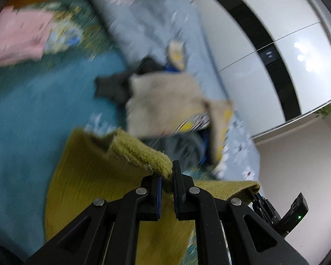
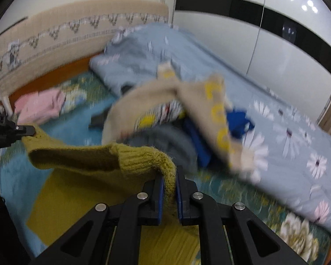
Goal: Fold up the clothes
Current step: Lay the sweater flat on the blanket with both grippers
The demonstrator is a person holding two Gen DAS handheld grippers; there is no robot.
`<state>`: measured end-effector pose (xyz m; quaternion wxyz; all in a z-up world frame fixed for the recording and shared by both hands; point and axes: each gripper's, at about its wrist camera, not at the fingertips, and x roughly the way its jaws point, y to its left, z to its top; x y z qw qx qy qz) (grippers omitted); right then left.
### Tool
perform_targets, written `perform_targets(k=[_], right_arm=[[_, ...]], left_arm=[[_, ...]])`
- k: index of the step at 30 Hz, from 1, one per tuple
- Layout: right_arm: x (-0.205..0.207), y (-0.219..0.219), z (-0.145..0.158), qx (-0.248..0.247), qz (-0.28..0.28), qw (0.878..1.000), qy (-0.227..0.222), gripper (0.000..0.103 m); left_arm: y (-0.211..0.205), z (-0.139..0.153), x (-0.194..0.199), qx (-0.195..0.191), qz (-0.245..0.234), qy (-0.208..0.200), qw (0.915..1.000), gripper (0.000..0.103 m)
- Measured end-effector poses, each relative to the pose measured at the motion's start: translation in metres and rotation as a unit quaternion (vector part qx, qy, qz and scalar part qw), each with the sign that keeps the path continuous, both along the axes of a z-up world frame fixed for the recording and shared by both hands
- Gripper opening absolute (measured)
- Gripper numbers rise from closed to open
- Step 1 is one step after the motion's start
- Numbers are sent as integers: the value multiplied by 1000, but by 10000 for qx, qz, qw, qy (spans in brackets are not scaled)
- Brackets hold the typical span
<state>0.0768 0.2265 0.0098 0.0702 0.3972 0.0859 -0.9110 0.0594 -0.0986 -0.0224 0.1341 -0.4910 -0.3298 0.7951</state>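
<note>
We are working over a bed [image 2: 24, 176] with a teal sheet, a pale blue floral quilt [image 2: 286, 145] lying beyond and right of the jaws. Ahead of both jaws a pile of unfolded clothes [image 2: 170, 119] is sitting, beige top uppermost. Nearer, we are holding up the olive knit sweater [image 2: 81, 183], its body hanging below and left of the jaws. The left gripper [image 1: 167, 177] is pinching one ribbed edge, jaws nearly closed on the knit. The right gripper [image 2: 170, 180] is doing the same on another ribbed edge (blur everywhere else). The knit is looking thick, soft, stretchy, fairly heavy, so it is likely sagging between grips; the ribbed hem is the firmest place to hold.
</note>
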Motion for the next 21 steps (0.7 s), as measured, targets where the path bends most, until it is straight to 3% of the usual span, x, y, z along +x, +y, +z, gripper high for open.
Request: perform_targets(k=[5,10,17,21], right_arm=[[39,4,-65,-119,-76,9971,-751,10],[72,0,-108,-272,-199,9916,-1249,11],[103,-6,-142,-136,-285,9844,-1732,15],[119,2,-139,-155,-394,9822,-1828,25]], left_arm=[[-10,-65,40,-57,-17,-622,9980,8],[-15,-98,64,-325,-30,-983,9946,8],[-8,-119,80,-1025,-269,-1277,9861,9],[-8,-127,83,-1165,-351,-1487,9814,9]])
